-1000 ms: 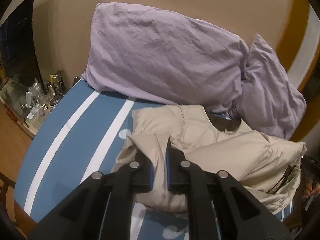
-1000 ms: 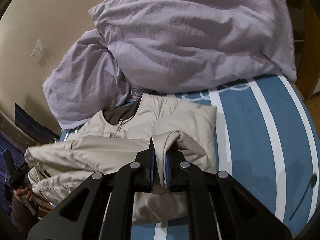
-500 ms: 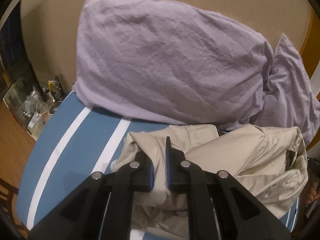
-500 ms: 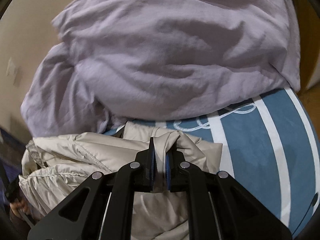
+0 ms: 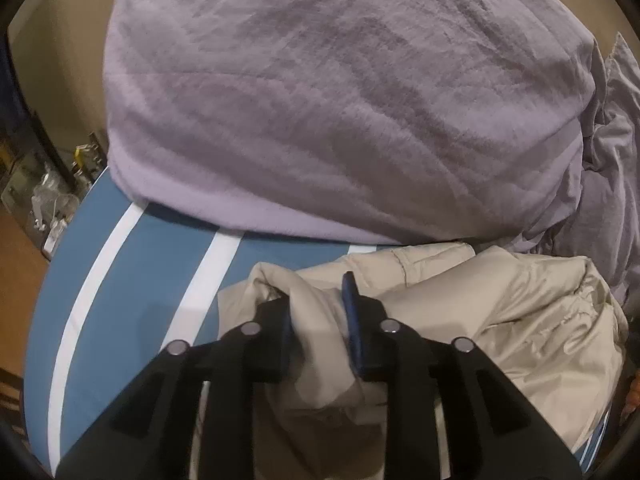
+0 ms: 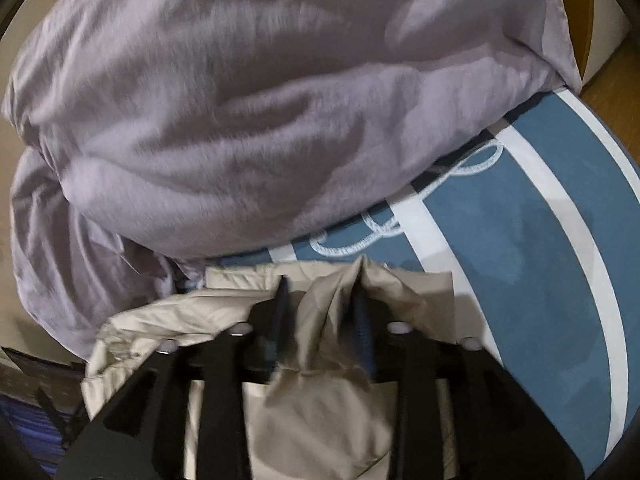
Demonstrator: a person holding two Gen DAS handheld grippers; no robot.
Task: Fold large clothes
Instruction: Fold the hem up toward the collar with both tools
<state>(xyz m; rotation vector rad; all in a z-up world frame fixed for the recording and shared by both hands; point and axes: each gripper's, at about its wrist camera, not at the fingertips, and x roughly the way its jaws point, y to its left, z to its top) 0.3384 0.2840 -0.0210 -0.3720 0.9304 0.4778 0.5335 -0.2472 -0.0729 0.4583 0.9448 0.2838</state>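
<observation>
I see the beige puffer jacket (image 5: pixel 500 320) bunched w/ shiny creased folds on the near part of the blue-and-white striped bedsheet (image 5: pixel 152 264), just in front of the big lilac duvet (image 5: pixel 340 100) at the far side. My left gripper (image 5: pixel 320 320) is opening, a ridge of jacket fabric between its jaws. My right gripper (image 6: pixel 320 312) is opening wider, a peaked fold of jacket between its jaws too; can't tell if either pad pair presses the cloth.

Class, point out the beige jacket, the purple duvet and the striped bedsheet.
Jacket (image 5: pixel 500 312): left wrist view, on its crumpled right half.
Duvet (image 5: pixel 340 100): left wrist view, on its broad middle.
Bedsheet (image 6: pixel 520 240): right wrist view, on a blue stripe.
</observation>
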